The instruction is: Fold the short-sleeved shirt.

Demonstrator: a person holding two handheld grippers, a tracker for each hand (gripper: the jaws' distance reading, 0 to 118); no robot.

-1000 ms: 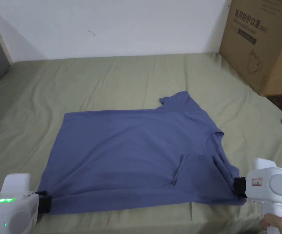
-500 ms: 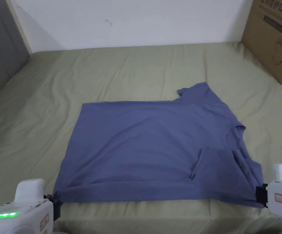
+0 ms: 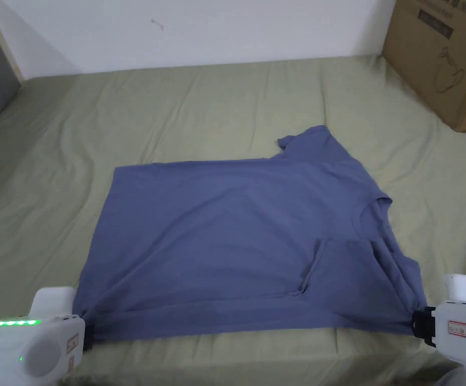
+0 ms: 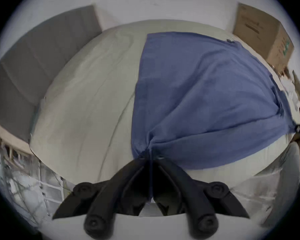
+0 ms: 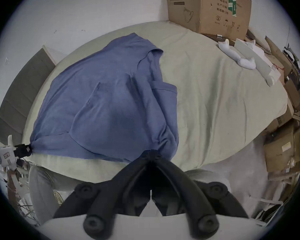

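Both grippers, left (image 3: 83, 338) and right (image 3: 420, 324), clamp blue T-shirt (image 3: 237, 236) corners at bed (image 3: 176, 105) near edge; uneven pull risks skewing the fold.

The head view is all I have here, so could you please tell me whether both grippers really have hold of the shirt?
Observer: Yes. In the left gripper view, the left gripper has its jaws closed on the bunched near corner of the blue shirt.
Operator: Thank you, and the right one?
Observer: The right gripper is likewise shut on gathered cloth at the shirt's shoulder end.
Operator: Is anything lying beyond my right edge?
Observer: White objects rest at the bed's far edge by the cardboard box.
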